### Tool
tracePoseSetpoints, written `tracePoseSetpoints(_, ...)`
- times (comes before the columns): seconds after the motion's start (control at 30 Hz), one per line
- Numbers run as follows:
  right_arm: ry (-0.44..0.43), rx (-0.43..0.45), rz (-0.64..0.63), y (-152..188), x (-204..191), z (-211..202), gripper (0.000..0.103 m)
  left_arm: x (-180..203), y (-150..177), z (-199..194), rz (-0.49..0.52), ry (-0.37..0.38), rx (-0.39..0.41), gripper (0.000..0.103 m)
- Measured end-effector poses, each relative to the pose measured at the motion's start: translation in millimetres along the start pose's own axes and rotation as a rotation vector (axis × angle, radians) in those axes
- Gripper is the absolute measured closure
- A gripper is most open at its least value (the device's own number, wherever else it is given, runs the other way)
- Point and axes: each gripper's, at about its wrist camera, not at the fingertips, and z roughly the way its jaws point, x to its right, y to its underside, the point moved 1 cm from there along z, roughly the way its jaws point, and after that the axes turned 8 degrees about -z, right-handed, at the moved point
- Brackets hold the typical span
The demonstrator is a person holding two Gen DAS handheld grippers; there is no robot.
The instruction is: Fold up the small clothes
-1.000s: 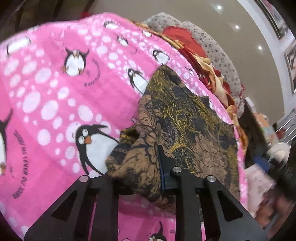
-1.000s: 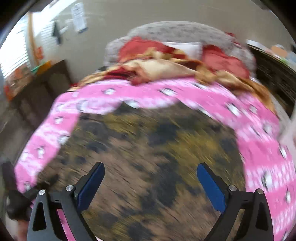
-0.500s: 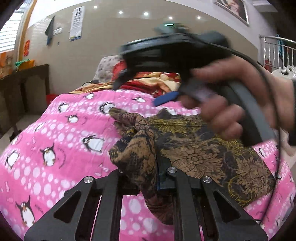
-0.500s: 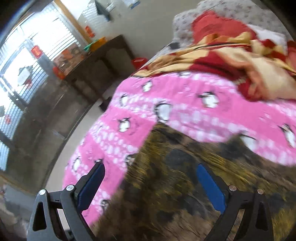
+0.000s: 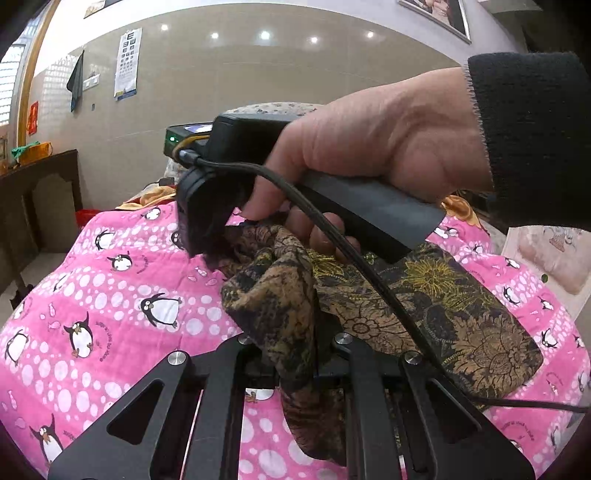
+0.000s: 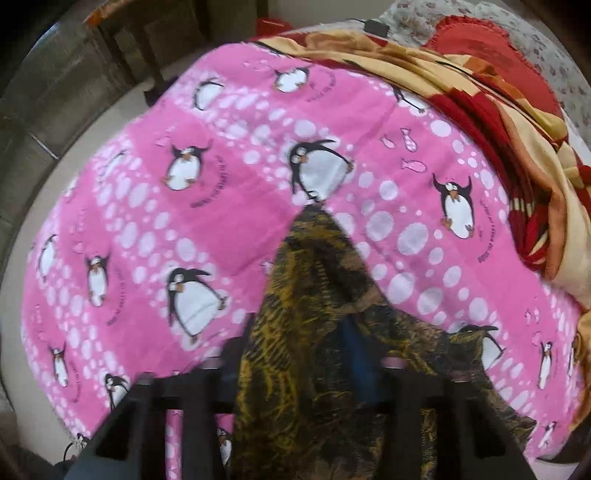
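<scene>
our left gripper [image 5: 295, 354] is pinched tight on the soft, floppy brown cloth [image 5: 424, 306] on the pink penguin blanket [image 5: 110, 295], our right gripper [image 6: 317, 354] is closing on its far corner, so we hold corners.

1. We see a bright, sharp left wrist view, lit by recessed ceiling spots [image 5: 265, 35] and daylight at its left edge
2. We find the right wrist view softly blurred, its bottom darkest
3. Both views bend strongly outward, with black vignetted corners
</scene>
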Motion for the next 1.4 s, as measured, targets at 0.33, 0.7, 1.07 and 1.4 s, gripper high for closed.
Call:
tracePoseSetpoints(0.33,-0.064,0.139,0.231,52,62,-42,0.094,10,-3,-18,-0.046,0.073,-0.003,0.094)
tracePoseSetpoints(0.7,-0.004,0.161,0.370,167,134,-97,0.095,110,6,-27,0.017,0.293,-0.089,0.094)
tracePoseSetpoints(1.07,0.077,0.113,0.441,277,206,-114,0.097,210,27,-6,0.085,0.395,-0.197,0.094)
tracePoseSetpoints(1.4,-0.164,0.292,0.629,337,218,-85,0.097,222,42,3,0.122,0.400,-0.255,0.094)
